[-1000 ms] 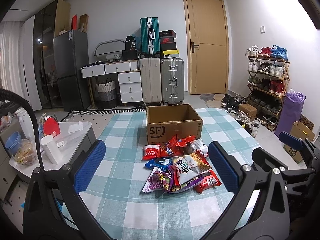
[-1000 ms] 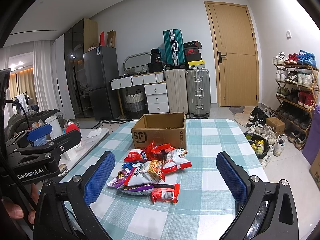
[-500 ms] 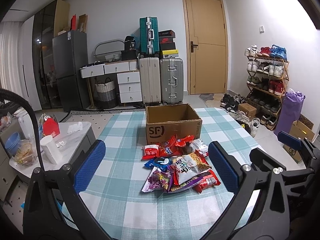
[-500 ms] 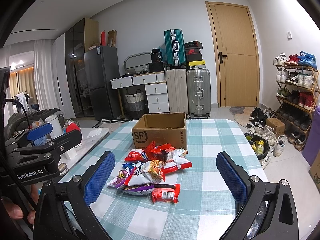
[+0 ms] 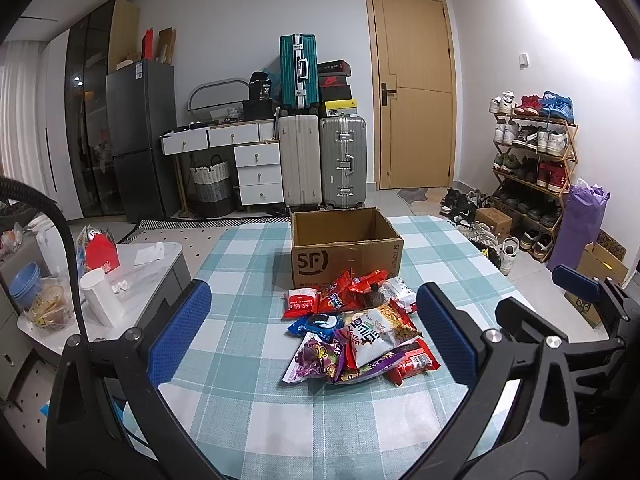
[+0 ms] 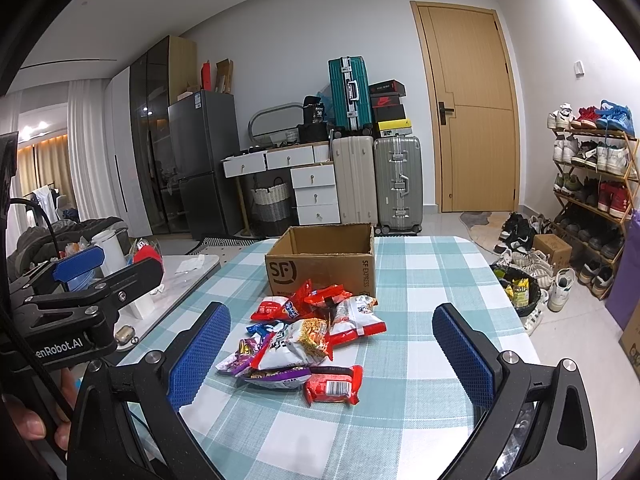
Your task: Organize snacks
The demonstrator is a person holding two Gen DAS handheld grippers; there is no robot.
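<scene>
The right gripper [image 6: 332, 354] hung over a teal-and-white checked tablecloth [image 6: 420, 316], its blue-padded fingers [image 6: 460, 356] spread wide with nothing between them. Ahead at 12 o'clock lay a pile of snack packets [image 6: 308, 336], a red packet [image 6: 334, 387] nearest the camera. Just beyond the pile stood an open cardboard box [image 6: 322, 262] marked SF. At 9 o'clock the left gripper [image 6: 80, 280] showed, jaw state unclear. A shoe rack [image 6: 592, 184] stood at 3 o'clock.
</scene>
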